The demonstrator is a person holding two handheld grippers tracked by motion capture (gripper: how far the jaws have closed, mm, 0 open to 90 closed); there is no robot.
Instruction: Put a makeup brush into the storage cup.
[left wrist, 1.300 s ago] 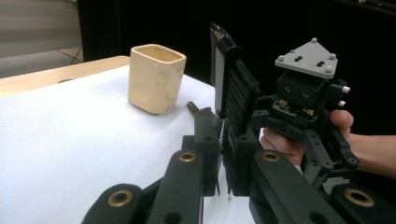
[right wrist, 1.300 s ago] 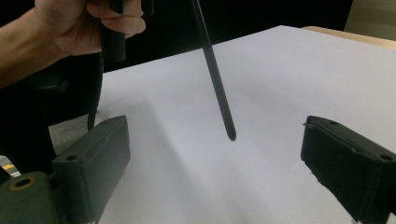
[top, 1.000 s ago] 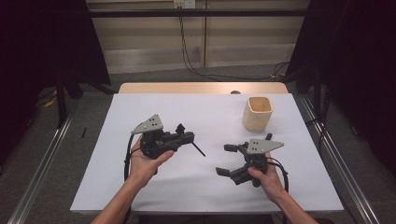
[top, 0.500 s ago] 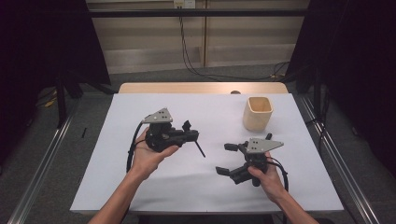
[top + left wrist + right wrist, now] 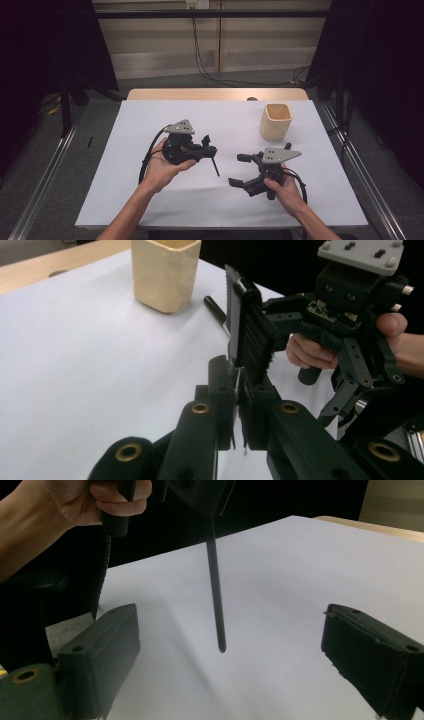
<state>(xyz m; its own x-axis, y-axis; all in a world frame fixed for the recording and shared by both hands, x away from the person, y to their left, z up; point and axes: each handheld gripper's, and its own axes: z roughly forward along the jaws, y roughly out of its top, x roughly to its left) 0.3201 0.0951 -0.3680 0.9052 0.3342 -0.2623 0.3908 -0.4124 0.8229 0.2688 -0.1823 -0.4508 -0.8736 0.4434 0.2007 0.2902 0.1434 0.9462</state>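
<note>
Left gripper [image 5: 206,149], raised at about nine o'clock on the white table [image 5: 150,120], has its jaws clamped on a thin black pen [image 5: 215,165] that slants down toward five o'clock, tip off the surface. Right gripper [image 5: 241,170] sits low at about five o'clock, jaws spread wide with nothing between them. Beige square cup [image 5: 276,121] stands upright near two o'clock, well apart from both.

Clearance, as I see it: white table [image 5: 150,200] bare along left, near and far edges, passable. Obstacles: beige cup [image 5: 276,121] upright at far right; black pen [image 5: 215,165] hanging from my left gripper [image 5: 207,150]; my right gripper [image 5: 245,171] near it, jaws spread.
</note>
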